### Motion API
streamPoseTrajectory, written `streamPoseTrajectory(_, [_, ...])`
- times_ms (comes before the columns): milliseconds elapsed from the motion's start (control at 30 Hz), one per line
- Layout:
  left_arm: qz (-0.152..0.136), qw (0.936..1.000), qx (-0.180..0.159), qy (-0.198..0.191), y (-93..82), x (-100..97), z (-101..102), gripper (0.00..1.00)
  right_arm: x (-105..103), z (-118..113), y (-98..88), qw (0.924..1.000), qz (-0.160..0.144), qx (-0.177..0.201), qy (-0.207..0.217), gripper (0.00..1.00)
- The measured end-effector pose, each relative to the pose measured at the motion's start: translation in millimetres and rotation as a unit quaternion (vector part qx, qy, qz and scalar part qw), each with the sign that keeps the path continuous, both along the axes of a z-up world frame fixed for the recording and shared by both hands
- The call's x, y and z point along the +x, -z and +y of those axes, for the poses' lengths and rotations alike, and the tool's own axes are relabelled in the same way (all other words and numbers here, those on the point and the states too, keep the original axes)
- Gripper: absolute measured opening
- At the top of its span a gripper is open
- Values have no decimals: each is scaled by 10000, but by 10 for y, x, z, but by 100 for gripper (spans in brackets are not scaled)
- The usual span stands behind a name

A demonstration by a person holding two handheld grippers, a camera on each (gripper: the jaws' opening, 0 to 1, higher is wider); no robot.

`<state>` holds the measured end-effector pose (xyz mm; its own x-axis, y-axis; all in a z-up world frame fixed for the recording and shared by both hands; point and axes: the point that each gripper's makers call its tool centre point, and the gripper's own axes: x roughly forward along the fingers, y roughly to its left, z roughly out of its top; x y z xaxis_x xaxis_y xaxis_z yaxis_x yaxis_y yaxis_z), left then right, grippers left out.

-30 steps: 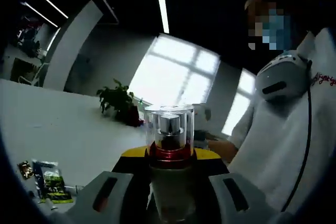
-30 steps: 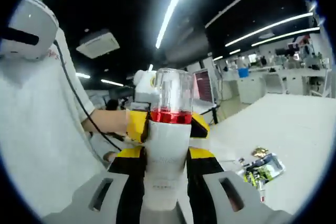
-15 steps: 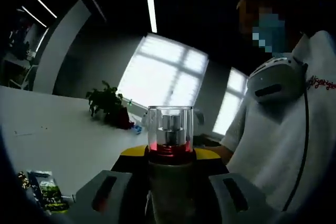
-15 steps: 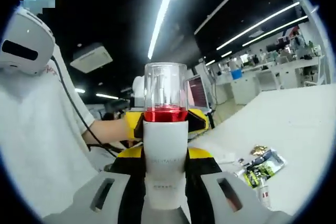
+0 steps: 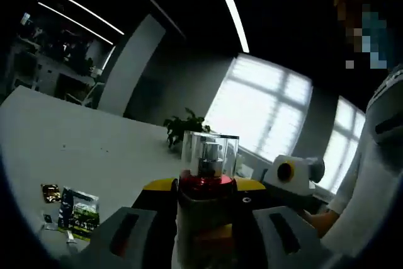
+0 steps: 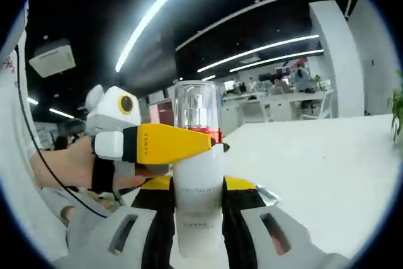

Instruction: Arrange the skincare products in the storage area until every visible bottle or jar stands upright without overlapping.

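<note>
The white bottle (image 6: 198,203) with a clear cap (image 6: 197,106) and a red band stands straight up between the jaws of the right gripper (image 6: 199,234). Those jaws are clenched on its lower body, so it is held up in the air, well above the white surface (image 6: 315,168). The left gripper (image 6: 151,144) comes in from the side, and its yellow jaws press on the bottle just under the cap.

In the left gripper view the same bottle (image 5: 204,218) sits between the left gripper's (image 5: 204,237) own jaws, cap (image 5: 209,153) pointing up. So both grippers are grasping 1 bottle, and its long side runs up and down.

To put it down standing, I think the bottle must go straight down, bottom first, onto a bare spot.

Some small packets (image 5: 74,206) lie flat on the surface (image 5: 75,143), off to the side. A potted plant (image 5: 182,129) stands far back. A person's hand (image 6: 66,165) holds the left gripper.
</note>
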<state>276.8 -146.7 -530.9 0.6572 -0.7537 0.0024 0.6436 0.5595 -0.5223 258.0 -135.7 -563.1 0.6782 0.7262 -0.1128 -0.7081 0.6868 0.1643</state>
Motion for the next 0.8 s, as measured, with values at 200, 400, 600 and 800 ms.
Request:
streamPoseTrajectory(200, [-129,9946,981,-328,152,-47,-101,25,-25,-39,97,9965,-272,-668,432,27])
streamPoseTrajectory(400, [-203,9899,1391,-202,228,-78,-139,25,-6,-105,191,9903,-474,-1227,459,27])
streamPoseTrajectory(600, [-244,9869,1583,195,264,-160,-171,25,-86,-84,226,9951,-384,-902,93,28])
streamPoseTrajectory(800, [-468,9733,2107,777,428,-450,-275,25,-370,-91,382,9936,-19,-349,-1077,30])
